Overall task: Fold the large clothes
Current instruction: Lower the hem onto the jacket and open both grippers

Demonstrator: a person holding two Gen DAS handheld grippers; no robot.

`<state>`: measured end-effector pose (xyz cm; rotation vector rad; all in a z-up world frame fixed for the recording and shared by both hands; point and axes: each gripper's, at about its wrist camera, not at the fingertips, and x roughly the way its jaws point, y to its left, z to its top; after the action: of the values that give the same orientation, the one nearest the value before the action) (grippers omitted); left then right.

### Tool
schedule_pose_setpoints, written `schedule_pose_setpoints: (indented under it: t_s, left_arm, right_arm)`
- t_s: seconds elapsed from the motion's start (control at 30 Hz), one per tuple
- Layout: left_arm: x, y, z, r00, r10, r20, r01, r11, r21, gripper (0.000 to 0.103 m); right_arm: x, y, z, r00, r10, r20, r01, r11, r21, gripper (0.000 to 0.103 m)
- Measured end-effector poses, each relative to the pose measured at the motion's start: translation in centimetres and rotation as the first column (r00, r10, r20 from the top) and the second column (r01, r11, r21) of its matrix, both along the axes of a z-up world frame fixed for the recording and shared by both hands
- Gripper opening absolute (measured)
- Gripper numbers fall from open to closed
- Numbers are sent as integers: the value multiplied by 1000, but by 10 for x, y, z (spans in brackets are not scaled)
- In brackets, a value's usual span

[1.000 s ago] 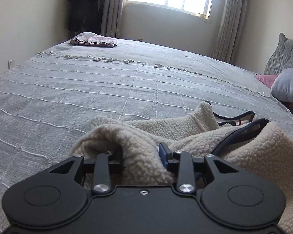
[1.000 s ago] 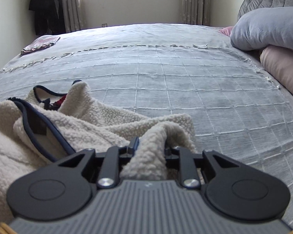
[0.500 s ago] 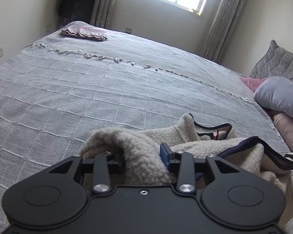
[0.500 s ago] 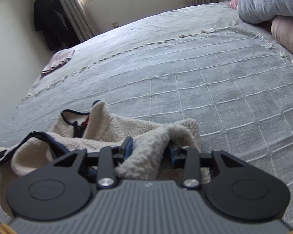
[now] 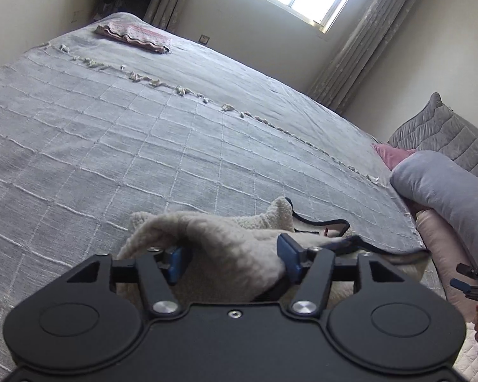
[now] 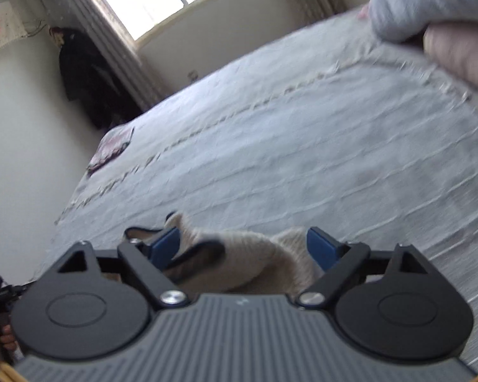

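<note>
Grey checked bed (image 5: 162,146), cream fleece garment (image 5: 226,242), folded pink cloth (image 5: 133,33), pillows (image 5: 443,187)

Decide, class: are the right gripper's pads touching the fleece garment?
Apart. In the right wrist view the right gripper, its jaws just opened, shows gaps between both blue pads and the fleece garment.

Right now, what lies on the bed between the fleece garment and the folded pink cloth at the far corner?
Only bare grey bedspread, crossed by its tasselled fringe line. The left wrist view shows it clearly, from the fleece garment to the folded pink cloth.
</note>
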<state>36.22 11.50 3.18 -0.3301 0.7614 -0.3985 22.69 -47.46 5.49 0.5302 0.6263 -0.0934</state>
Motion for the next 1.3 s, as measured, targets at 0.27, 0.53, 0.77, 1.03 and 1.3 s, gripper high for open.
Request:
schedule_pose_setpoints:
  t_s: [0.27,0.53,0.77,1.03,1.3]
  left_arm:
    - [-6,-1,3,982,78,174,-109,978,176,100]
    - [26,-17,-59,991,55,124,-94,939,332,68]
    - [16,-18,-49,958,152,243,-199,963,180,12]
    - [38,-38,-84,947,173,271,-256,915,311,17]
    - [54,-42,-106,947,209,243,-293,871,395,38]
  right_arm:
    - [9,29,-17,994,41,-99,-63,971,-232,87]
    - [58,65,-60,989,36,-143,-83,936,-342,70]
    - [69,83,-70,999,-42,-29,23,876,-482,10]
    - [89,86,-91,992,-118,-45,72,823,-563,10]
    - [104,84,-128,983,-140,-117,49,822,-567,16]
